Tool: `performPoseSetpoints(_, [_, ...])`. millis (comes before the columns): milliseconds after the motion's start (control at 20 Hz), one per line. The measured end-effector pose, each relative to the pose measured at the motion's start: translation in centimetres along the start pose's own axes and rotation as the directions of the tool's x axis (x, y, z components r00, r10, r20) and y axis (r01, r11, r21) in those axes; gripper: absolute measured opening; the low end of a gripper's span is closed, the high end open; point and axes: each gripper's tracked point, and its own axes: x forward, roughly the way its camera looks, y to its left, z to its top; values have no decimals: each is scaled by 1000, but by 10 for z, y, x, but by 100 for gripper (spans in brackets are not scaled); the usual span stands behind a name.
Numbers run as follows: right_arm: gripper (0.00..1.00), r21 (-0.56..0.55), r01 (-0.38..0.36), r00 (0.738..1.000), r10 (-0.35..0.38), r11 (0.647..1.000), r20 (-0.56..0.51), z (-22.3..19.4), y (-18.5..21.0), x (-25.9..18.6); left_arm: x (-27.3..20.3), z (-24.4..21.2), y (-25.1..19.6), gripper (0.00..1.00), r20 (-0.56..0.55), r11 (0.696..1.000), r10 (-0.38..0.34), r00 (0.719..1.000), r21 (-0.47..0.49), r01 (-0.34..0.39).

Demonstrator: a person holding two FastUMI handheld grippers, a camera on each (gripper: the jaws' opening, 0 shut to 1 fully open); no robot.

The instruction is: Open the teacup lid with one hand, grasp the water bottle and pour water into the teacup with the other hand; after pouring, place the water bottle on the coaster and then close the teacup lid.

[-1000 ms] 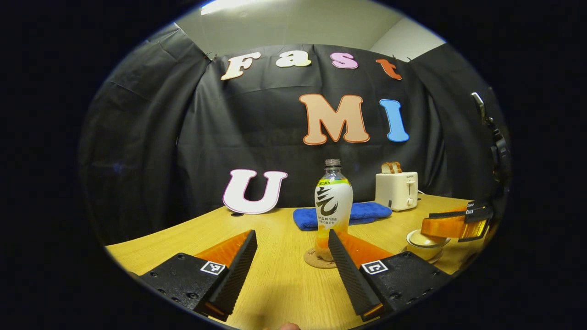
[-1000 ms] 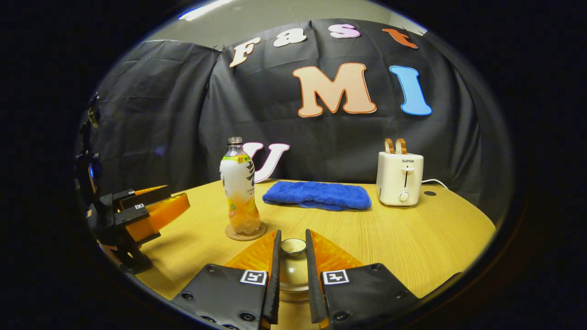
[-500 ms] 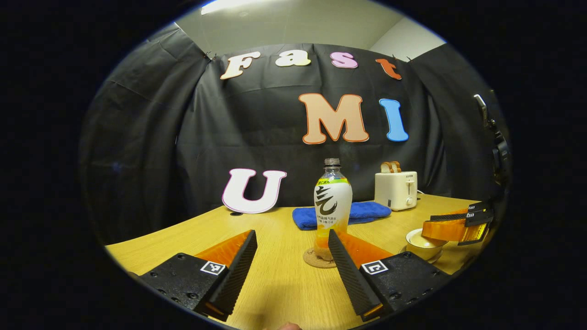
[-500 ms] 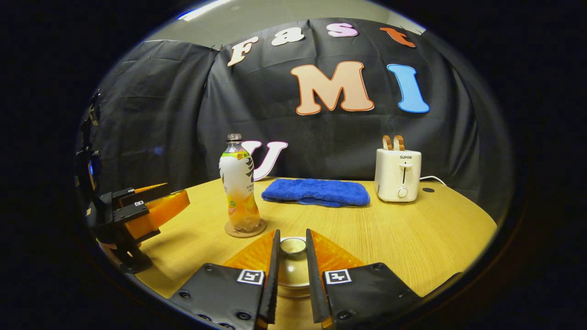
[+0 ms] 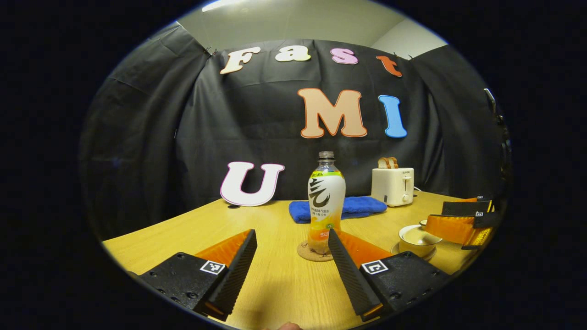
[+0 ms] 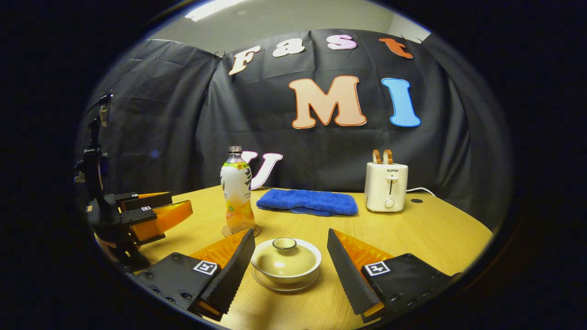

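Observation:
The water bottle [image 5: 326,201] stands upright on a round cork coaster [image 5: 314,252] at mid table. My left gripper [image 5: 291,234] is open just short of it, and the bottle stands ahead of its right finger. The cream teacup [image 6: 285,266] sits on its saucer with the lid [image 6: 285,253] on. My right gripper [image 6: 290,234] is open, one finger on each side of the cup and clear of it. In the left gripper view the teacup [image 5: 416,238] sits at the right with the right gripper [image 5: 435,217] beside it.
A folded blue towel [image 6: 306,201] lies behind the bottle. A white toaster [image 6: 385,185] holding two slices stands at the back right, its cord trailing off. The round wooden table [image 6: 426,238] ends at the black cloth wall.
My right gripper has gone from shut on the lid's knob to open and has drawn back; the lid rests on the cup. My left gripper has shifted slightly and stays open.

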Motion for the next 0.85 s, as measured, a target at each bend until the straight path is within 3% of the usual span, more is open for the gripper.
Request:
performPoseSetpoints(100, [96,27,33,999,-34,999,22,2,-10,-9,-3,0,-9,92,-3,1000,-15,1000,0,15])
performPoseSetpoints(450, [99,103,123,991,-129,987,46,0,-36,-28,-21,1,-31,91,1,998,-60,998,0,60])
performPoseSetpoints(850, [99,80,188,981,-191,979,34,-3,-43,-27,-23,1,-31,92,0,999,-51,999,1,51])
